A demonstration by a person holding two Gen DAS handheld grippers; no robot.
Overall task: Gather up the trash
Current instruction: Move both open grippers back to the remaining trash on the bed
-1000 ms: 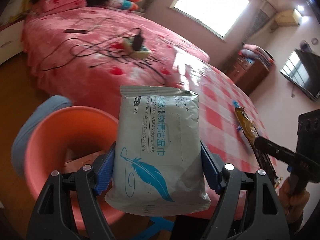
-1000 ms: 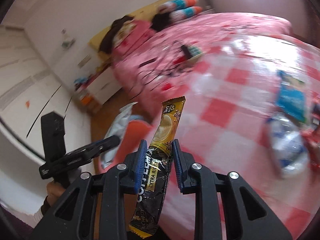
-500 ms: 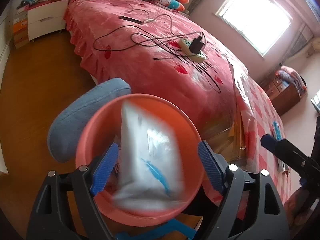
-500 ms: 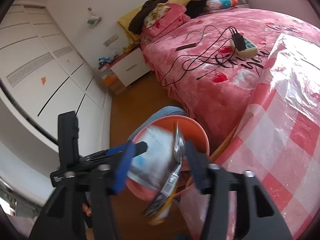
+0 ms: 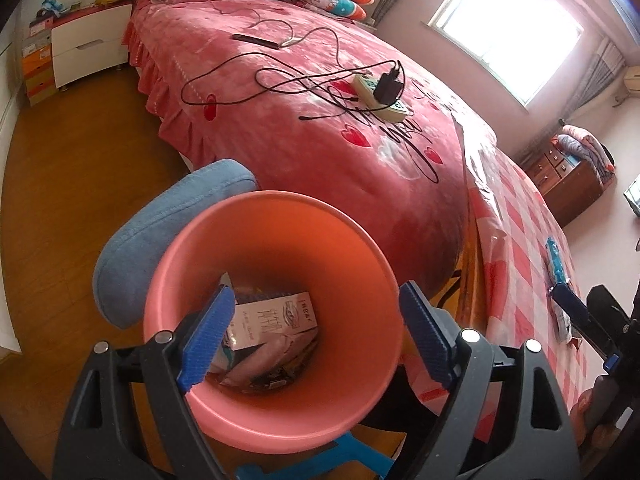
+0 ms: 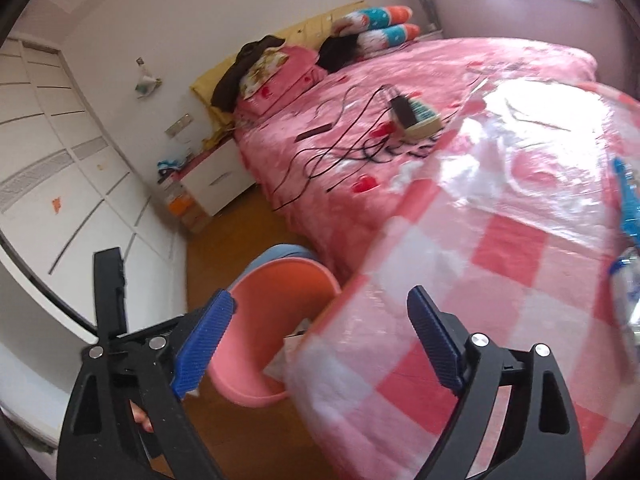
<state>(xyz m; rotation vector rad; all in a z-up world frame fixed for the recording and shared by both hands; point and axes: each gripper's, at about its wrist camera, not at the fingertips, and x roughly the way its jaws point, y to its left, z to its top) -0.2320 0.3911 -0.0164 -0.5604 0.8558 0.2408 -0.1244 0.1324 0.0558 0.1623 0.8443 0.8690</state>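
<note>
My left gripper point(image 5: 315, 290) hangs open right above the pink bin point(image 5: 360, 248), with nothing between its blue pads. At the bin's bottom lie several packets and wrappers, with a white printed packet point(image 5: 276, 316) on top. In the right wrist view my right gripper point(image 6: 320, 294) is opening wide and holds nothing. It stands over the edge of the checked tablecloth point(image 6: 500, 248), with the bin point(image 6: 276, 292) down to the left. A blue wrapper point(image 6: 628, 204) and a clear crumpled bottle point(image 6: 628, 296) lie on the cloth at the right. My right gripper point(image 5: 576, 312) also shows at the left view's right edge.
A blue padded stool point(image 5: 160, 232) stands against the bin's far left side. Behind it the pink bed carries a power strip point(image 5: 380, 92) and tangled black cables. A white nightstand point(image 5: 88, 52) and a wooden dresser point(image 5: 568, 184) stand farther off. Wooden floor lies to the left.
My left gripper let go of the wipes packet, which dropped into the bin. My right gripper opened and released the coffee sachet over the bin, then swung back toward the checked cloth.
</note>
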